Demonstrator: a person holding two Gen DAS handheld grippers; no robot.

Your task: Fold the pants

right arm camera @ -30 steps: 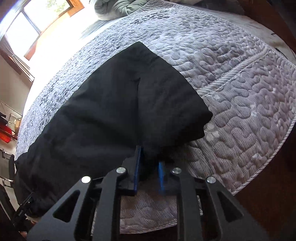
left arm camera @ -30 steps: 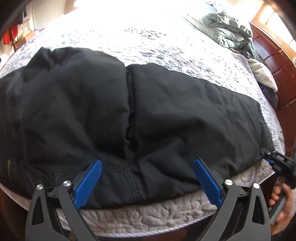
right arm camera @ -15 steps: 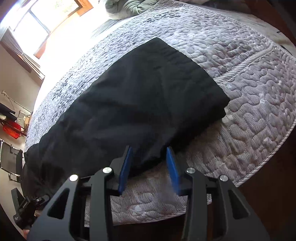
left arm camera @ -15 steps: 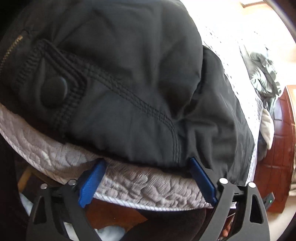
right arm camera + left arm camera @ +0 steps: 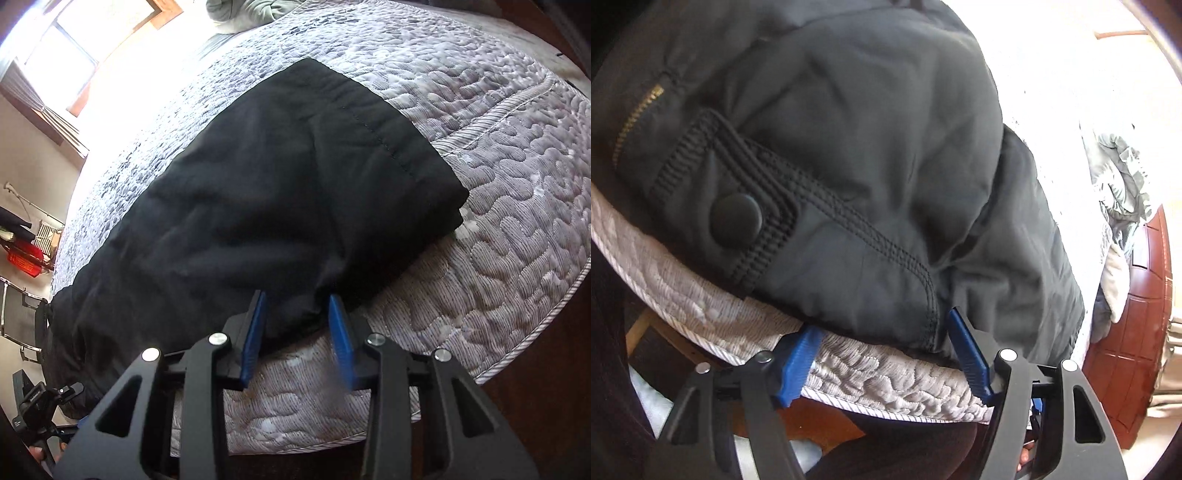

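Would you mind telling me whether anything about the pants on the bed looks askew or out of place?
Slightly. The black pants lie along the near edge of the quilted bedspread, and the waist end with its button bunches right at the edge. The cloth is wrinkled rather than flat. Nothing looks damaged.

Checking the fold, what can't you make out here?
Left wrist view: the pants run past the top edge; glare whitens the quilt beyond.
Right wrist view: the right hand-held gripper, just closing with pants between its jaws, may be pressing them; one pad is blurred.
Same view: the waist end fades into shadow, left.
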